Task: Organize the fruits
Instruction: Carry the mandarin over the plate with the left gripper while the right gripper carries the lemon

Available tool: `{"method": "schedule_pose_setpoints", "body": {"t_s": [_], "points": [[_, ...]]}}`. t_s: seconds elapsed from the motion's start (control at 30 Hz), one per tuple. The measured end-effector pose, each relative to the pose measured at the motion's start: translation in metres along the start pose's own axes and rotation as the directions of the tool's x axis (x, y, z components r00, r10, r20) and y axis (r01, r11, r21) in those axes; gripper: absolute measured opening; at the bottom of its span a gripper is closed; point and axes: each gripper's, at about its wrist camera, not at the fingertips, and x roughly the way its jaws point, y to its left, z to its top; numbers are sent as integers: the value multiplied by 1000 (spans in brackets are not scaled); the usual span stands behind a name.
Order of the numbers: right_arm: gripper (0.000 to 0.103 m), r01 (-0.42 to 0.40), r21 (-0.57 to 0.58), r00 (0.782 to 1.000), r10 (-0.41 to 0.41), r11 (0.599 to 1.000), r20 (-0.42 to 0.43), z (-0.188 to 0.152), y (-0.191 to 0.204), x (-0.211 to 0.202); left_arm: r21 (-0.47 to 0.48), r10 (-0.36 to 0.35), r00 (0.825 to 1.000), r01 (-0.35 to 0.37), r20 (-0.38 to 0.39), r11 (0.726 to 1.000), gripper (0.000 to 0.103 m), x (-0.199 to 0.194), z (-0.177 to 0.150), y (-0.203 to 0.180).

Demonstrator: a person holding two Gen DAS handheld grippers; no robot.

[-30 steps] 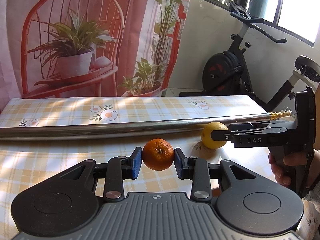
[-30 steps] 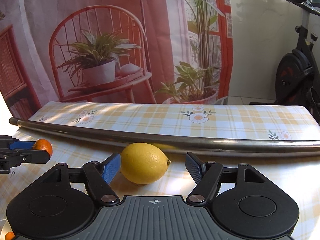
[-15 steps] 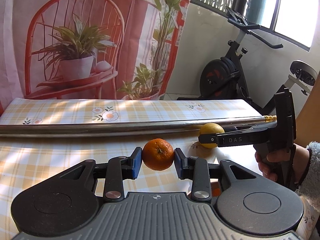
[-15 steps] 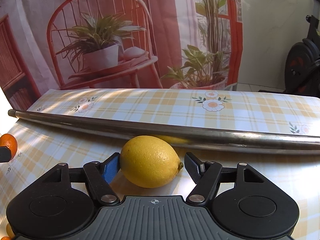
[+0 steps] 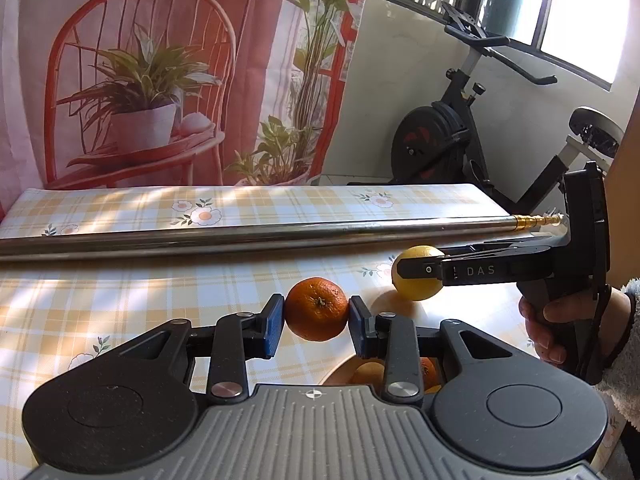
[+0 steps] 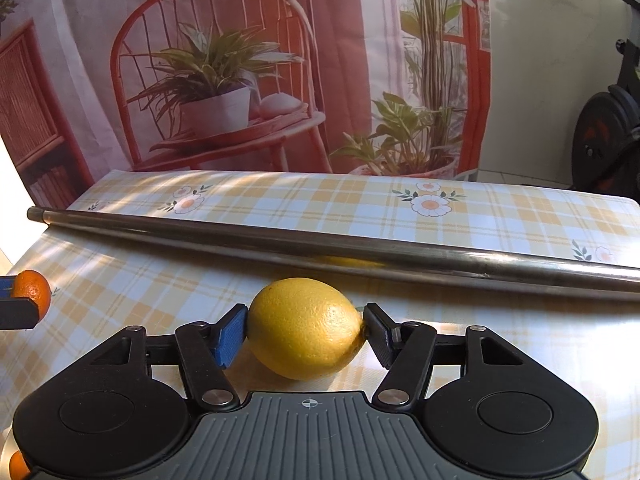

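Note:
A small orange (image 5: pixel 317 304) hangs above the checked tablecloth (image 5: pixel 120 300), and my left gripper (image 5: pixel 316 322) is shut on it, a blue pad on each side. To its right a yellow lemon (image 5: pixel 416 292) lies by the cloth, with the right gripper (image 5: pixel 420 270) seen side-on around it. In the right wrist view the lemon (image 6: pixel 304 326) fills the gap of my right gripper (image 6: pixel 303 330). Its jaws are closing and both pads touch the lemon's ends. The orange (image 6: pixel 34 290) shows at the left edge.
A long metal pole (image 5: pixel 256 236) lies across the table behind both fruits. A wooden bowl (image 5: pixel 340 374) with more oranges sits under my left gripper. A person's hand (image 5: pixel 552 320) holds the right gripper's handle. An exercise bike (image 5: pixel 440 140) stands beyond the table's right end.
The right gripper slid forward around the lemon and its jaws narrowed until the pads met the fruit. My left gripper kept its hold on the orange.

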Motion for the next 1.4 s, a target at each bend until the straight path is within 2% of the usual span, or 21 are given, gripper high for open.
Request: {"method": "schedule_pose_setpoints", "body": {"t_s": [0.1, 0.37, 0.7, 0.97, 1.4], "points": [[54, -11, 24, 1000, 11, 1000, -5, -3, 0, -13, 6, -4, 1000, 4, 0, 1000, 36, -5, -1, -5], [55, 5, 2, 1000, -5, 1000, -30, -20, 9, -30, 3, -12, 1000, 12, -21, 1000, 36, -12, -13, -10], [56, -13, 43, 998, 15, 999, -56, -27, 2, -27, -5, -12, 1000, 11, -28, 1000, 36, -12, -15, -11], [55, -6, 40, 1000, 8, 999, -26, -32, 4, -36, -2, -25, 1000, 25, -19, 1000, 36, -19, -16, -15], [55, -65, 155, 995, 52, 986, 86, -44, 10, -99, 16, -26, 1000, 27, -16, 1000, 36, -49, -31, -32]]}}
